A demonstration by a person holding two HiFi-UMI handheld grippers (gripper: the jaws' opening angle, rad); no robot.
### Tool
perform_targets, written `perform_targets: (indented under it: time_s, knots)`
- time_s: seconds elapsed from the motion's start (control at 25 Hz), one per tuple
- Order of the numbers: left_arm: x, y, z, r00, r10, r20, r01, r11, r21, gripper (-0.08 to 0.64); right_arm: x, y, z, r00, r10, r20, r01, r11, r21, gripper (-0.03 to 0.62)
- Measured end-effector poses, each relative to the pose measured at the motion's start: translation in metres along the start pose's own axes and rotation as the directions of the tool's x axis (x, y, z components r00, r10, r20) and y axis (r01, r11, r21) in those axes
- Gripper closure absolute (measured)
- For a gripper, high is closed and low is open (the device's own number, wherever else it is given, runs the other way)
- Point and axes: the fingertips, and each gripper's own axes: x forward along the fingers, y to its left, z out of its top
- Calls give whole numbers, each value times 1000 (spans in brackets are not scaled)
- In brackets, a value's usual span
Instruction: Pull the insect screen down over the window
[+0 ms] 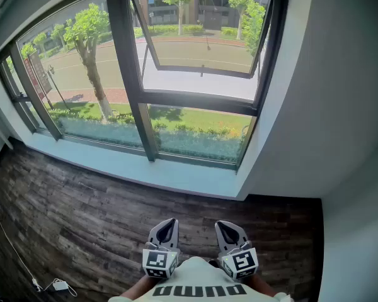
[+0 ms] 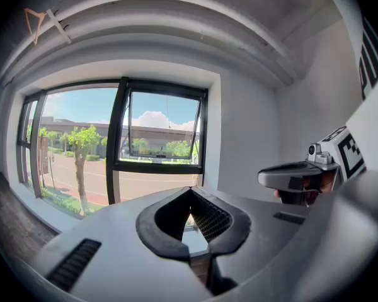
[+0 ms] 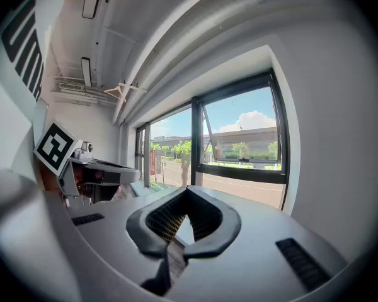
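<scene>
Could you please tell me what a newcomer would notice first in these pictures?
The large black-framed window fills the upper part of the head view, its right sash tilted open onto a sunny street lined with trees. Low in the middle, over the dark wood floor, the left hand-held gripper and the right hand-held gripper sit side by side, both shut and empty.

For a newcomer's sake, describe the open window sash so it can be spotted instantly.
Find the long dark-framed window above the wood floor. Take its rightmost bay, next to the white wall. The upper sash there is the only one swung outward; the other panes sit flush.
</scene>
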Motion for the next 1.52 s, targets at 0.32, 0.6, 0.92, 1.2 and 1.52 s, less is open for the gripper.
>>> perform_targets:
  time_s: [0.32, 0.6, 0.92, 1.2, 1.52]
  knots:
    - [0, -10, -7, 1000, -9, -11, 8, 1000, -8, 546, -7, -3, -3, 1000, 4, -13, -4, 1000, -1, 587]
    - [-7, -13, -4, 1000, -1, 0, 1, 1000, 11, 546, -13, 2, 0, 1000, 20, -13, -20, 1000, -9, 586]
    - [-18, -11, -4, 1000, -6, 10, 6, 1000, 19, 546, -18, 8, 2, 1000, 2, -7, -2, 1000, -4, 586]
    - [-46, 19, -7, 1000, 0, 12, 0, 1000, 8, 546, -7, 37, 9, 1000, -24, 4, 24, 1000, 3, 586]
    - [-79, 81, -15, 1000, 27, 13, -26, 999, -41, 546, 27, 76, 15, 997, -71, 5, 71, 997, 3, 586]
